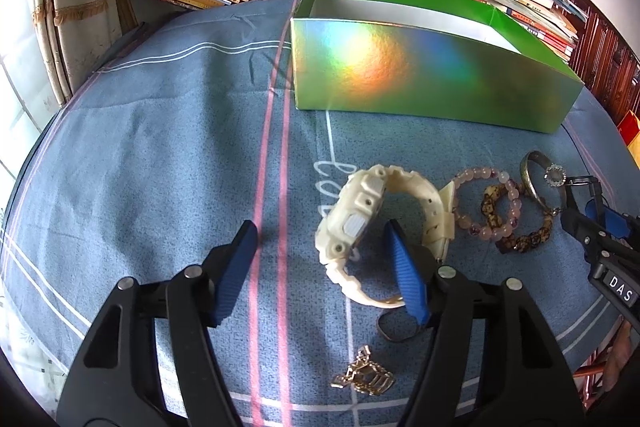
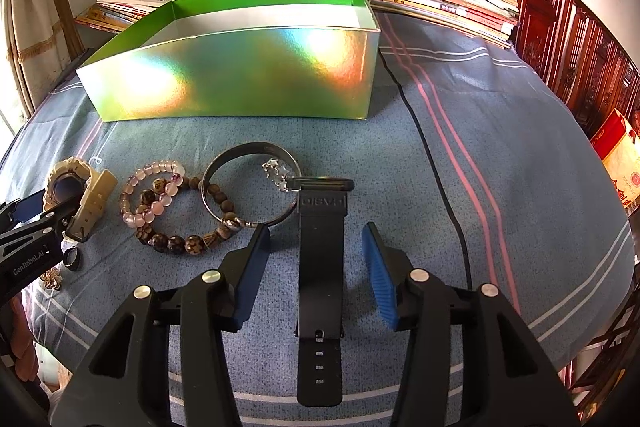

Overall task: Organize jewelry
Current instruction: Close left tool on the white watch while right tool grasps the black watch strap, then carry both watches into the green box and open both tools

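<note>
Two watches, three bracelets, one dark ring (image 2: 73, 258) and one gold trinket (image 1: 364, 377) lie before one green box (image 2: 256, 83). The cream watch (image 1: 360, 223) sits between the left gripper (image 1: 320, 243)'s spread jaws, and the black strap (image 2: 320, 267) between the right gripper (image 2: 316, 243)'s. Blue striped cloth (image 1: 160, 147) covers the table; books (image 2: 432, 3) line the wall.

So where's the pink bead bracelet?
The pink bead bracelet lies on the blue cloth in front of the green box, left in the right wrist view, between the cream watch and the silver bangle.
</note>
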